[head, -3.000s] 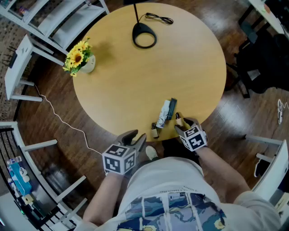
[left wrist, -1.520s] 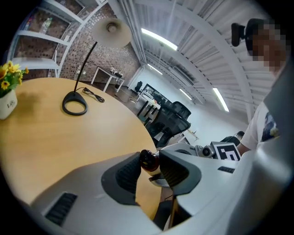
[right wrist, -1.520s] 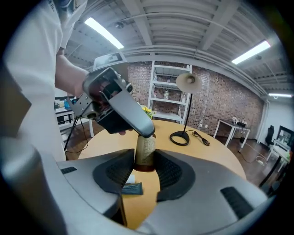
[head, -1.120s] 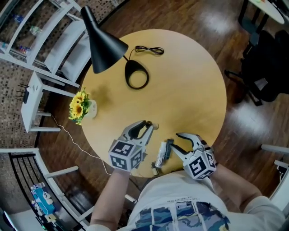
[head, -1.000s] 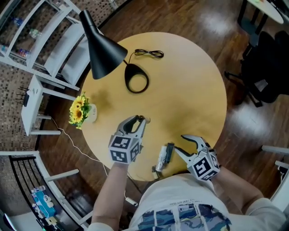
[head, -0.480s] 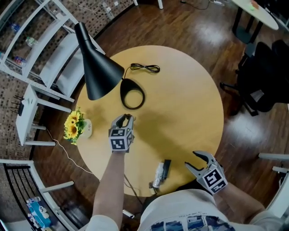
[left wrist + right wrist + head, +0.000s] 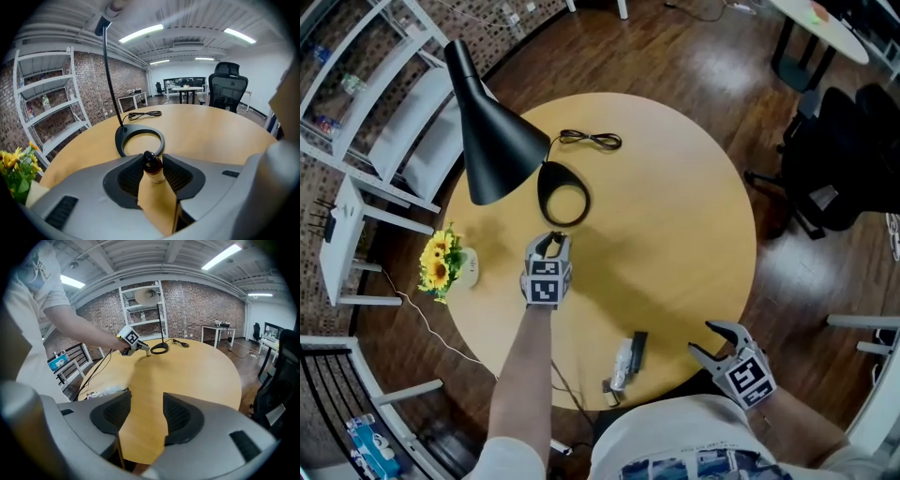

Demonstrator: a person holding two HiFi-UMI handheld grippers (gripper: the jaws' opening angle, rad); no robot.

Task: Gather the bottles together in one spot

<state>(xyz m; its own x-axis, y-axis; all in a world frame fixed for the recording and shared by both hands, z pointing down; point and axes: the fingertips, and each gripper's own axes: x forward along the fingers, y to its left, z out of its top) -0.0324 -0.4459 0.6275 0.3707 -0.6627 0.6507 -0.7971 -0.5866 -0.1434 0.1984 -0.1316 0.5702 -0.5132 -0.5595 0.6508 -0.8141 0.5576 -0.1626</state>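
My left gripper (image 7: 551, 242) reaches over the middle of the round wooden table (image 7: 675, 216), close to the lamp base (image 7: 563, 202). It is shut on a small bottle (image 7: 157, 201) with a tan label and a dark cap, held upright between the pads. Two more bottles (image 7: 627, 356) lie side by side near the table's front edge, with a small dark one (image 7: 608, 386) right at the edge. They also show at the left in the right gripper view, bottles (image 7: 105, 392). My right gripper (image 7: 714, 337) hangs at the near rim, to the right of them, open and with nothing in it.
A black lamp with a cone shade (image 7: 492, 141) leans over the table's left side, and its cable (image 7: 591, 141) lies at the far edge. A small vase of sunflowers (image 7: 441, 262) stands at the left rim. White shelving (image 7: 366, 103) is at the left, a black office chair (image 7: 839, 159) at the right.
My left gripper has carried the small bottle away from the front edge toward the lamp base. My right gripper has drawn back from the lying bottles to the table's rim and opened wider.
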